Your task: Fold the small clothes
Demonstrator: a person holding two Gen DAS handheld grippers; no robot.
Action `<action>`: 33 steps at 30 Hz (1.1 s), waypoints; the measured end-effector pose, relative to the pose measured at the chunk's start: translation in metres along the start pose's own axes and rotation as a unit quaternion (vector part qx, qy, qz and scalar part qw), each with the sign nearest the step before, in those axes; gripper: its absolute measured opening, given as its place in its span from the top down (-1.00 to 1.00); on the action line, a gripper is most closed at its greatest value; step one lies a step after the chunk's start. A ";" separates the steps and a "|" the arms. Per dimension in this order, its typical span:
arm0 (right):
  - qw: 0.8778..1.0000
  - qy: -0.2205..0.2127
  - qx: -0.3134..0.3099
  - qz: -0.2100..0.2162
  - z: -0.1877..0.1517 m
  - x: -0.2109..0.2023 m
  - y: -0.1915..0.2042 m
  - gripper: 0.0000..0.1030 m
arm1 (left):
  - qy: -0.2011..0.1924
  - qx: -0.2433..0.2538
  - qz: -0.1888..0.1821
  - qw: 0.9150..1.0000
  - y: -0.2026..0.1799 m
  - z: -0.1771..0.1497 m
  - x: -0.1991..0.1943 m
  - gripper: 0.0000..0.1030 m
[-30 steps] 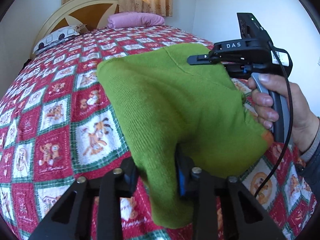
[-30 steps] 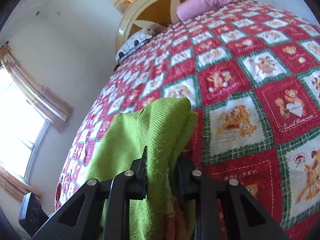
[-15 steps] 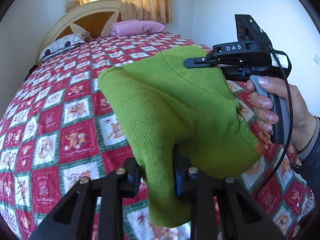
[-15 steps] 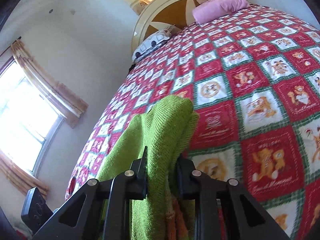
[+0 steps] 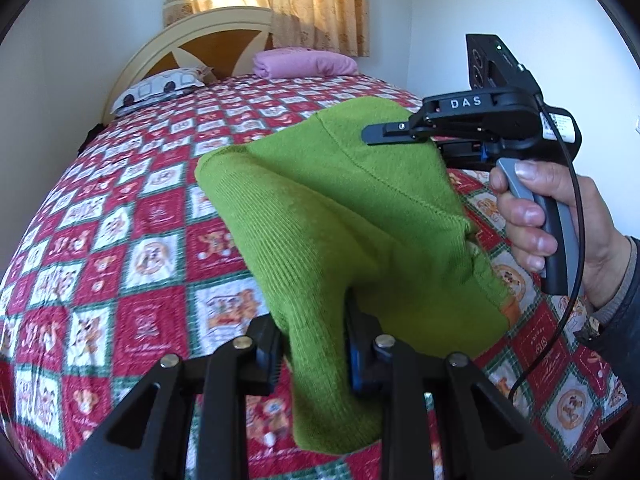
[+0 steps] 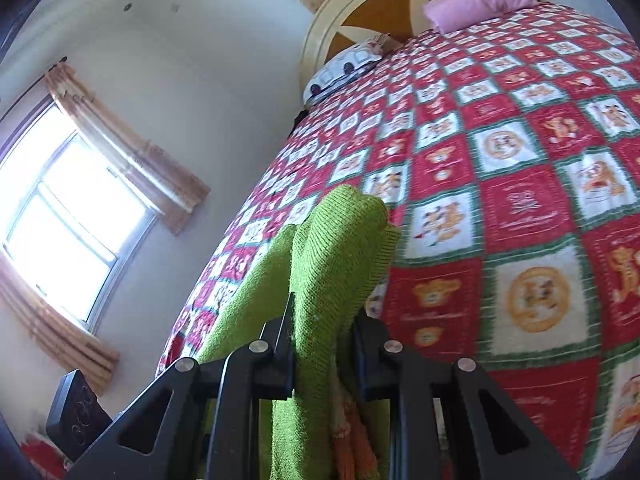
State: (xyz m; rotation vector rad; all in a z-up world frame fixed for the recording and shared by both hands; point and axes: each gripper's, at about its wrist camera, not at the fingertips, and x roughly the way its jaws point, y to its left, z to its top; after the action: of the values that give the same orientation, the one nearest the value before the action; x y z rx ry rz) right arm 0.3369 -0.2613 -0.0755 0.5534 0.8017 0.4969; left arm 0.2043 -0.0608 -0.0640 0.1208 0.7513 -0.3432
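A small green knitted garment (image 5: 340,208) hangs in the air above the bed, stretched between both grippers. My left gripper (image 5: 314,344) is shut on its lower edge, with a flap of knit drooping below the fingers. In the left wrist view my right gripper (image 5: 404,132) grips the garment's far upper corner, and a hand (image 5: 536,220) squeezes its handle. In the right wrist view the right gripper (image 6: 324,340) is shut on a bunched fold of the green garment (image 6: 340,248). An orange trim shows at the hem in both views.
Below lies a bed with a red, white and green patchwork quilt (image 5: 120,240). At the head are a pink pillow (image 5: 304,62), a printed pillow (image 5: 160,88) and a round headboard (image 5: 208,40). White walls flank the bed, and a curtained window (image 6: 68,216) is on the side.
Both grippers have lifted and carried the green garment across the bed. More of the headboard, curtains and wall now shows. The grips on the cloth are unchanged.
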 end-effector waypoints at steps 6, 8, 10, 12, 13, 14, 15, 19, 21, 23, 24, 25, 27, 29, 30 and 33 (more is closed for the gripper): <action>1.000 0.007 -0.012 0.015 -0.005 0.013 0.029 0.57 | -0.016 -0.018 0.006 1.000 0.022 -0.011 -0.022 0.50; 1.000 0.011 -0.017 0.021 -0.006 0.020 0.039 0.57 | -0.021 -0.027 0.010 0.999 0.031 -0.015 -0.030 0.50; 0.999 0.016 -0.021 0.027 -0.008 0.028 0.049 0.57 | -0.024 -0.034 0.014 0.999 0.039 -0.021 -0.037 0.50; 0.999 0.022 -0.026 0.034 -0.010 0.037 0.059 0.57 | -0.027 -0.042 0.018 0.999 0.047 -0.026 -0.042 0.50; 0.999 0.025 -0.029 0.038 -0.011 0.041 0.063 0.57 | -0.027 -0.045 0.021 0.998 0.052 -0.029 -0.045 0.50; 0.998 0.028 -0.032 0.042 -0.012 0.047 0.070 0.57 | -0.028 -0.049 0.024 0.998 0.057 -0.031 -0.048 0.50; 0.998 0.032 -0.036 0.045 -0.013 0.052 0.075 0.57 | -0.028 -0.053 0.027 0.998 0.061 -0.034 -0.050 0.50; 0.996 0.044 -0.042 0.060 -0.018 0.073 0.096 0.57 | -0.030 -0.067 0.041 0.996 0.079 -0.043 -0.061 0.51; 0.995 0.051 -0.045 0.069 -0.021 0.084 0.105 0.57 | -0.033 -0.073 0.048 0.996 0.087 -0.047 -0.068 0.51; 0.994 0.058 -0.048 0.078 -0.026 0.093 0.115 0.57 | -0.035 -0.080 0.055 0.995 0.095 -0.053 -0.075 0.51; 0.994 0.061 -0.048 0.082 -0.027 0.097 0.119 0.57 | -0.035 -0.083 0.058 0.994 0.099 -0.056 -0.077 0.51; 0.993 0.064 -0.049 0.086 -0.029 0.102 0.123 0.57 | -0.035 -0.086 0.062 0.994 0.102 -0.059 -0.079 0.51; 0.992 0.072 -0.053 0.092 -0.032 0.111 0.132 0.57 | -0.035 -0.092 0.067 0.993 0.109 -0.066 -0.084 0.51; 0.990 0.080 -0.057 0.098 -0.036 0.121 0.141 0.57 | -0.033 -0.100 0.074 0.992 0.116 -0.072 -0.089 0.51; 0.990 0.085 -0.058 0.101 -0.038 0.125 0.145 0.57 | -0.034 -0.102 0.078 0.991 0.119 -0.075 -0.091 0.51; 0.987 0.095 -0.065 0.109 -0.044 0.139 0.157 0.57 | -0.033 -0.107 0.088 0.990 0.126 -0.083 -0.096 0.51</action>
State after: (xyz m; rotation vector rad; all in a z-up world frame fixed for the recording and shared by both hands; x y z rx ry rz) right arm 0.3534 -0.0482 -0.0752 0.4797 0.8885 0.8064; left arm 0.1294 0.1016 -0.0600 -0.0277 0.7024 -0.0968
